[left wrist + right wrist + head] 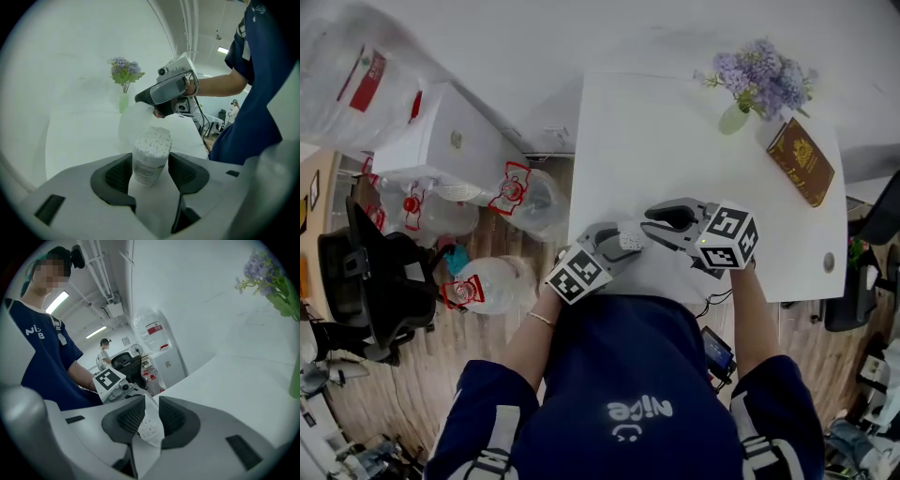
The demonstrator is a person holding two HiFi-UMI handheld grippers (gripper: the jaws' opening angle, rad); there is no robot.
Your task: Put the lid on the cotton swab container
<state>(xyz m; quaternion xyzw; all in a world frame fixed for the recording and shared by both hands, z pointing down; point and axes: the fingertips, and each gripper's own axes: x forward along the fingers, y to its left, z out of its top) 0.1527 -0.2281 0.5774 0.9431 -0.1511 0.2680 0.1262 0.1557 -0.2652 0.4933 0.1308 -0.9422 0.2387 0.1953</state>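
While left tongs [150,164] clamp the container [152,143], white table [675,150] spreads wide beyond.

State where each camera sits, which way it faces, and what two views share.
Head view: on the head, facing steeply down at the table; torso, forearms, left gripper, right gripper show.
Left gripper view: on that gripper, along its jaws at the cotton swab container; arm, torso at right.
Right gripper view: on that gripper, jaws on the lid; torso at left.
Shared: both gripper views show flowers.
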